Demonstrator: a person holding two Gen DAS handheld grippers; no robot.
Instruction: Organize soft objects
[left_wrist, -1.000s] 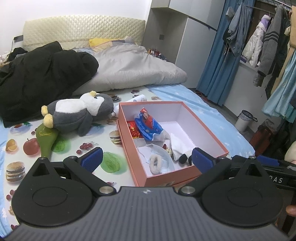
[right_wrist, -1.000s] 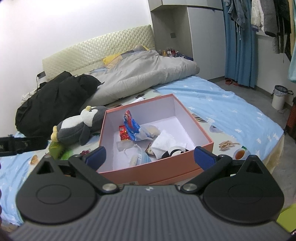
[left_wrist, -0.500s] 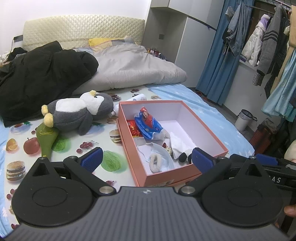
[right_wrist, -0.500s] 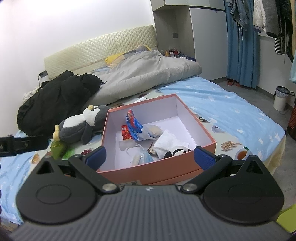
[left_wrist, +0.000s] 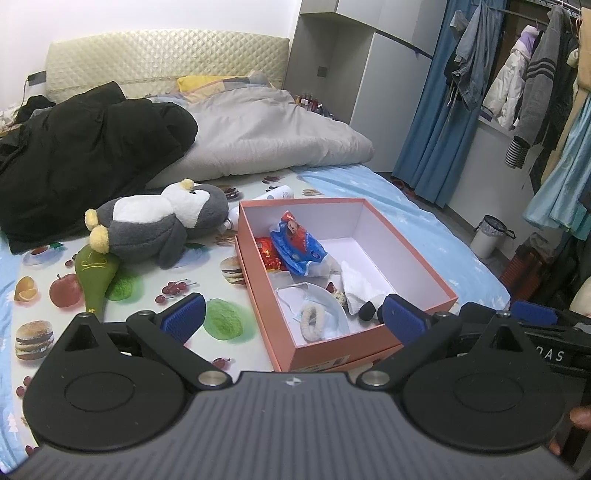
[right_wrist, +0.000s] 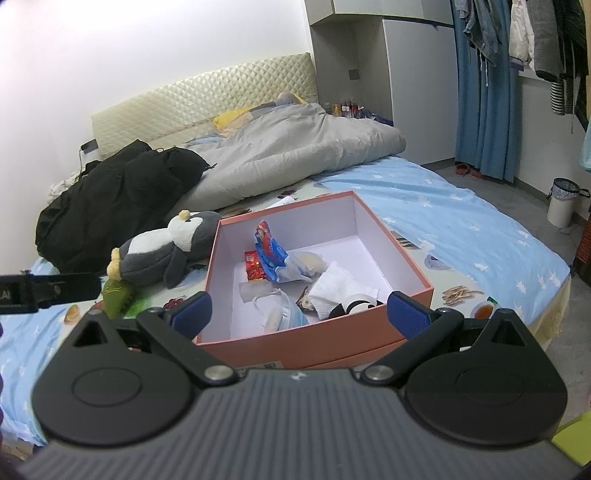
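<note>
Both grippers are spread wide and hold nothing: left gripper hangs over the near-left corner of the box, right gripper sits low in front of the box's near wall, both well short of any object. The soft things still out: the penguin lies on its side on the mat just left of the box, touching or nearly touching its far-left corner, with a green plush partly tucked under its feet. Already in the box: a blue snack bag, a white cloth, a face mask, a fuzzy ring and a small panda toy, crowded toward the near-left part; the far-right part is bare. Risks, as I judge them: the penguin is bulky and floppy, so a pinch on loose fleece may slip or let it sag and swing into the box wall, shoving the light box across the mat. Pulling the penguin may drag the green plush along. Dropping it on the crowded side may knock the bag or cloth over the rim, or leave it perched on the edge. The two grippers are close together near the front, so reaching across could make them collide. A white bottle behind the box could roll if the box is bumped.
</note>
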